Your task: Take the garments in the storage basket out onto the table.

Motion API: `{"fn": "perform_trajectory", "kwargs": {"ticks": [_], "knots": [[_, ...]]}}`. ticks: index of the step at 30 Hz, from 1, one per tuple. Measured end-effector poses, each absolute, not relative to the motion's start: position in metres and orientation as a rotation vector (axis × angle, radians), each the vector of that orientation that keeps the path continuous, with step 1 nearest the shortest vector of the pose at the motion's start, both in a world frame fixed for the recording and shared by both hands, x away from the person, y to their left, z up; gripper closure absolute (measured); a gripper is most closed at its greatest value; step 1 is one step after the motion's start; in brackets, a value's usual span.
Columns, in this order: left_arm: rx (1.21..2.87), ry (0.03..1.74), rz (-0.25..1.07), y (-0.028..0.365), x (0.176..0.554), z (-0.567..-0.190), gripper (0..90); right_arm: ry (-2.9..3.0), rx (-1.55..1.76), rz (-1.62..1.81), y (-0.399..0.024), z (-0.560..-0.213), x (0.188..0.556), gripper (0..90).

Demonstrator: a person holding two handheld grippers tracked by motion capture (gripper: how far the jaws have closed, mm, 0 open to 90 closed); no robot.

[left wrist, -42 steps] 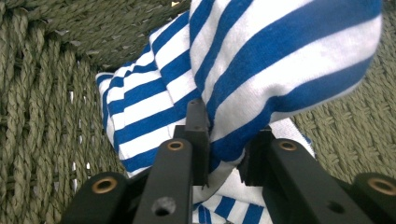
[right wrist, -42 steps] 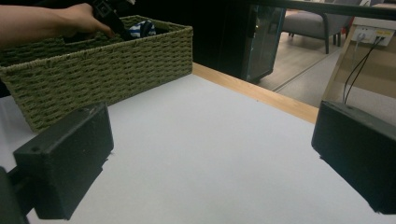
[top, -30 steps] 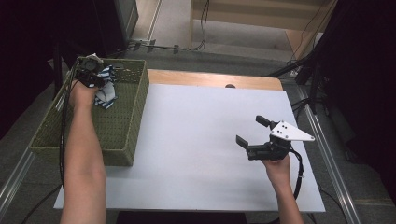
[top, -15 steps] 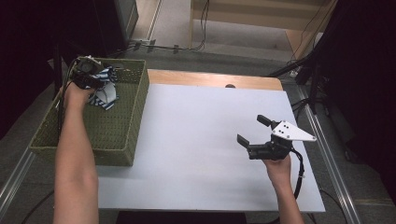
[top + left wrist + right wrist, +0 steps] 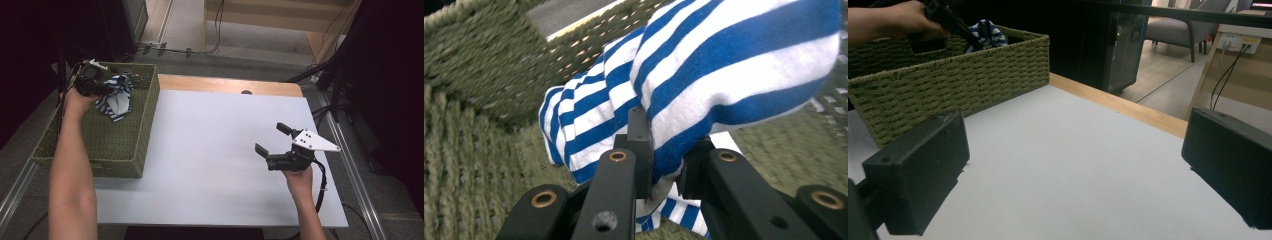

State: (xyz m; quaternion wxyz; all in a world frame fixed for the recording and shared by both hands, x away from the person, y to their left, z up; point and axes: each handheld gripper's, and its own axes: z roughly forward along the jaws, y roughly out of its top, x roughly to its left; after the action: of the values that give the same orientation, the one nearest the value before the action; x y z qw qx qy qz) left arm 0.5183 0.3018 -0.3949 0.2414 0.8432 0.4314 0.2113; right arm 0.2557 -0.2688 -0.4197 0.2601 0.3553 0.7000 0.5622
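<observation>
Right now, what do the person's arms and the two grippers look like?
Both forearms are bare, with no sleeves in view. The right gripper is black with two blocky black jaws, a grey three-cornered plate with small dark holes on top, and a black cable looping by the wrist. The left gripper is black too, with brass-coloured rivets on its jaw arms.

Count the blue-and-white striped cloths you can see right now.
1. The blue-and-white striped cloth hangs bunched over the far end of the green woven basket, clamped in the left gripper. More could lie hidden beneath it.
</observation>
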Motion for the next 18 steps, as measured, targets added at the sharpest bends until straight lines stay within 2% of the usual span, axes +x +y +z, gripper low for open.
{"fn": "perform_trajectory", "kwargs": {"ticks": [18], "knots": [[2.208,0.906,0.551,0.29,0.491,-0.362,81.6,1.882,0.962,1.535,-0.27,-0.418,0.255,0.0]]}}
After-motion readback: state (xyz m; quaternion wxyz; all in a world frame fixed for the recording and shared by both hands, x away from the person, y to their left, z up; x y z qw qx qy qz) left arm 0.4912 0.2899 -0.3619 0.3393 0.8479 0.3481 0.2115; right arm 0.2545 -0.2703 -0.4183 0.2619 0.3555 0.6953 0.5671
